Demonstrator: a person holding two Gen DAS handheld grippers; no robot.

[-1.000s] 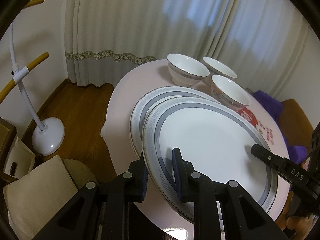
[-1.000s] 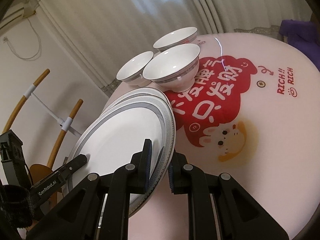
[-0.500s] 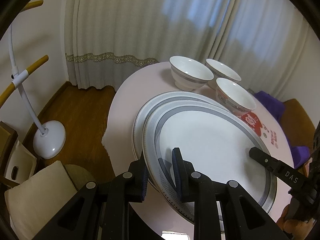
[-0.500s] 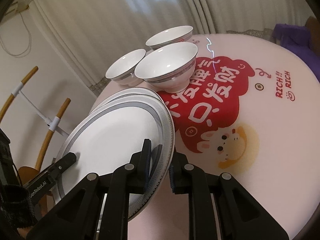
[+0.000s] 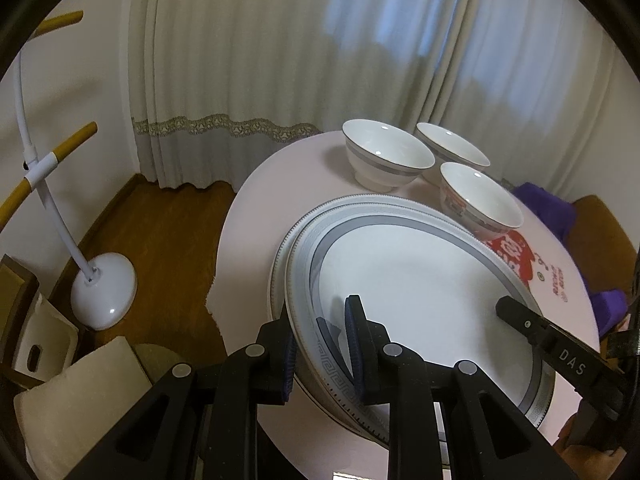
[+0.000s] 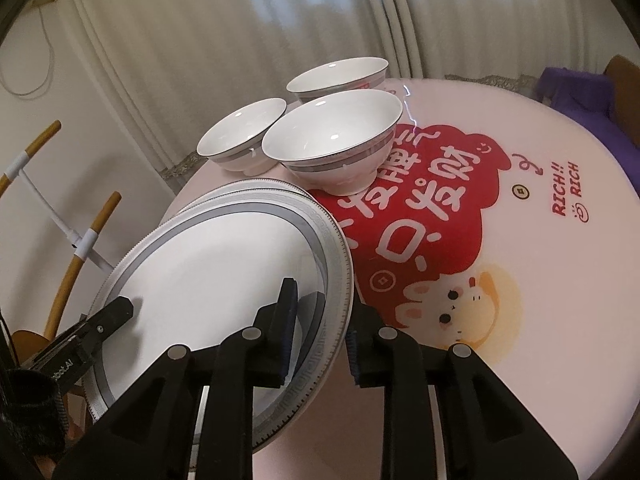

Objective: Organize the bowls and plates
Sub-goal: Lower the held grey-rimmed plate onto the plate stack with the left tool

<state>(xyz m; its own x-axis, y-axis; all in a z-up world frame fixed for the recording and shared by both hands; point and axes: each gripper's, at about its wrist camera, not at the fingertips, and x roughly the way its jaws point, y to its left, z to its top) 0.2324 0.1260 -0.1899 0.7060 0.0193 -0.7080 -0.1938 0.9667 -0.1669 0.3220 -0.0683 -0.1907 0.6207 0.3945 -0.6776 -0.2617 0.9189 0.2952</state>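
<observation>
1. Round pink table (image 6: pixel 560 280) with red cartoon print, pale curtains (image 5: pixel 280 60) behind, wood floor (image 5: pixel 168 232) and white lamp stand (image 5: pixel 104 296) off to the left side.
2. Nearest: left gripper (image 5: pixel 322 344) pinching the near rim of the top plate (image 5: pixel 420 292), one pad above, one below the rim.
3. Right gripper (image 6: pixel 320 320) on the opposite rim of the same plate, one finger on the plate face, the other outside the edge. Gap on the outer side looks wider than the rim; cannot tell whether it is really clamping.
4. Top plate (image 6: pixel 208 272) held tilted over a second plate (image 5: pixel 280 264), of which only a sliver of rim shows at the left and far edges. Not fully seated, slightly offset.
5. Beyond the plates: three bowls, the closest bowl (image 6: pixel 332 144) just beside the plates' far edge, two more bowls (image 6: pixel 244 132) (image 6: pixel 340 76) behind it, near the curtain.
6. Judgement: stacking step nearly done, bowls not yet touched.
7. Risks:
   - Uneven release, one side letting go first, so plate drops and chips the lower rim.
   - Glazed rim slipping out of a loose right-side hold.
   - Pushing forward while lowering, so far edge knocks the closest bowl.
   - Offset stack left near the table edge, prone to sliding off.
</observation>
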